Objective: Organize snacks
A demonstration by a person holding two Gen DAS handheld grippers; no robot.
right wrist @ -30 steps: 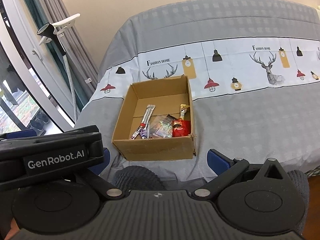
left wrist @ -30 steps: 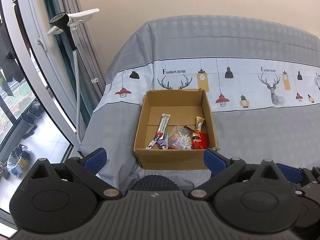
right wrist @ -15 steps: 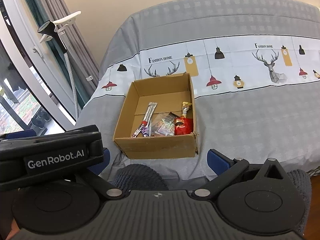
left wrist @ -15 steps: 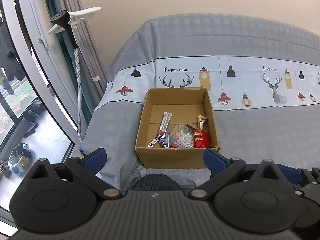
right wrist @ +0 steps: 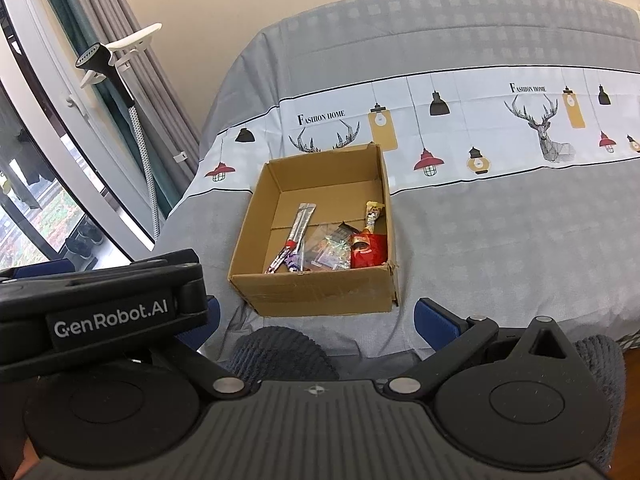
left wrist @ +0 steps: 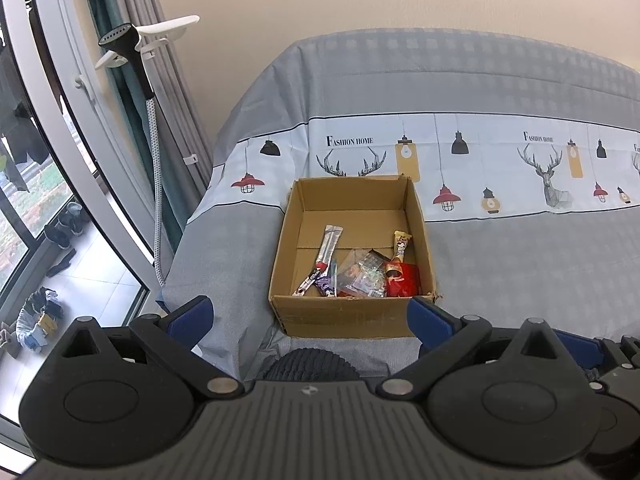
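Between my left gripper's (left wrist: 310,316) blue-padded fingers (left wrist: 188,314) sits only air; jaws spread wide, nothing held. My right gripper (right wrist: 320,320) is likewise splayed and empty, one blue pad (right wrist: 434,320) showing; its other finger is mostly hidden behind the left unit's black housing (right wrist: 108,312), which carries white "GenRobot.AI" lettering. Only the right wrist view shows that label. The left wrist view shows just a sliver of the right unit at its right edge.

Just beyond both grippers, a dark ribbed knit mound (left wrist: 312,364) — what it is I cannot tell. Past it, an open cardboard box (left wrist: 348,316) rests on a grey bedsheet (left wrist: 520,260) with a white printed band of deer heads and lamps. The box has matte brown walls and a frayed near-right corner.

Snacks lie bunched along the box's near wall: a long silver stick pack (left wrist: 328,250) angled at the left, a small purple wrapper (left wrist: 325,285), crinkly clear packets (left wrist: 362,276) in the middle, a glossy red pouch (left wrist: 402,278) at the right with a gold-topped wrapper (left wrist: 401,243) behind it.

Left of the bed, a garment steamer (left wrist: 120,42) with a braided hose stands against grey curtains (left wrist: 172,64). Shoes (left wrist: 66,224) beyond the glass show more clearly from the left wrist.
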